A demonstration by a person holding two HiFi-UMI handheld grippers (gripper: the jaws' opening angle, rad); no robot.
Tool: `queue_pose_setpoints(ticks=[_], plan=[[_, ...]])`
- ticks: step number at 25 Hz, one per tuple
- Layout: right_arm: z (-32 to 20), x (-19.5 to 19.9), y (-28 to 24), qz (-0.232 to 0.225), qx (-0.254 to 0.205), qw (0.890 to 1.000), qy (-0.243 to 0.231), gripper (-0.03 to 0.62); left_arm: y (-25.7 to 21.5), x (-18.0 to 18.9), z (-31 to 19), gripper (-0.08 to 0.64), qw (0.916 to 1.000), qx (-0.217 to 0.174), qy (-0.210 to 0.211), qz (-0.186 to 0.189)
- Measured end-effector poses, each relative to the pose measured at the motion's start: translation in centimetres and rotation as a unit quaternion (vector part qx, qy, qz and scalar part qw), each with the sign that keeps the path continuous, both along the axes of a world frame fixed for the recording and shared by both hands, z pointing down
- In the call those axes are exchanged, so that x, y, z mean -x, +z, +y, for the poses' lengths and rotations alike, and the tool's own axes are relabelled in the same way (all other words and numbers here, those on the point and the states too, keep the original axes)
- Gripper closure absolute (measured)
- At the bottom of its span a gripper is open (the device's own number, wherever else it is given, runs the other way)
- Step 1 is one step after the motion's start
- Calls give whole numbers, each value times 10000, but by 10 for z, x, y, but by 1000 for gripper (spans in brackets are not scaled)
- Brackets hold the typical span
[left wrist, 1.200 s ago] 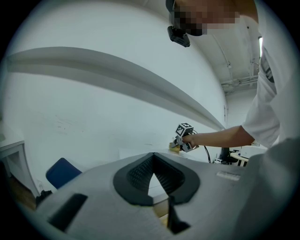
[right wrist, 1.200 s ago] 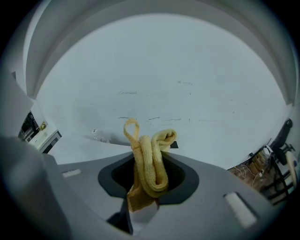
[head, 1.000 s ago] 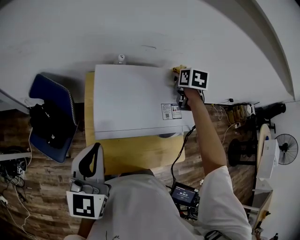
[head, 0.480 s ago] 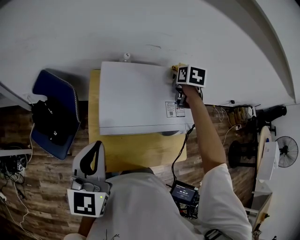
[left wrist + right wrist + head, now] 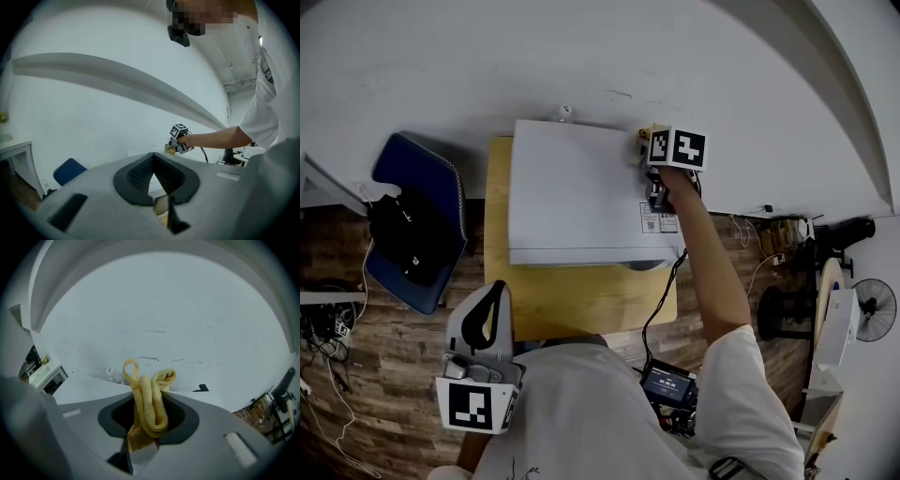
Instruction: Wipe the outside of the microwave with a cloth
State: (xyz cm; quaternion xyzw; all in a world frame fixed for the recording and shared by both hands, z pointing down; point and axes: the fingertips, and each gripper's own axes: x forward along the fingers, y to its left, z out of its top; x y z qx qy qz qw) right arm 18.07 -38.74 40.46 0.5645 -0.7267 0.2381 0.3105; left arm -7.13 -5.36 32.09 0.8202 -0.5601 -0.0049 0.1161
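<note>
The white microwave (image 5: 581,197) stands on a wooden table (image 5: 581,305), seen from above in the head view. My right gripper (image 5: 647,142) is at the far right corner of its top, shut on a folded yellow cloth (image 5: 644,134). In the right gripper view the cloth (image 5: 149,404) sticks up from between the jaws, with the microwave's white top (image 5: 84,387) below and the wall ahead. My left gripper (image 5: 492,292) hangs low beside my body, left of the table, its jaws shut with nothing in them. The left gripper view shows the right gripper (image 5: 178,140) in the distance.
A blue chair (image 5: 412,187) with a black bag (image 5: 408,248) stands left of the table. A small bottle (image 5: 565,112) sits behind the microwave by the white wall. A black cable (image 5: 661,300) runs down the table's right side. Stands and a fan (image 5: 872,305) crowd the far right.
The right gripper with the cloth has slid a little left and toward the back along the microwave's top. The left gripper has stayed where it was.
</note>
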Motion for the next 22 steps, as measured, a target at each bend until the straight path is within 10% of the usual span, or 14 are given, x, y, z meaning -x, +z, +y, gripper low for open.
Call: queue_pose_setpoints(ticks=[22], plan=[[14, 103, 3, -199, 97, 9976, -660, 471, -2, 30, 21, 568, 9996, -113, -261, 33]])
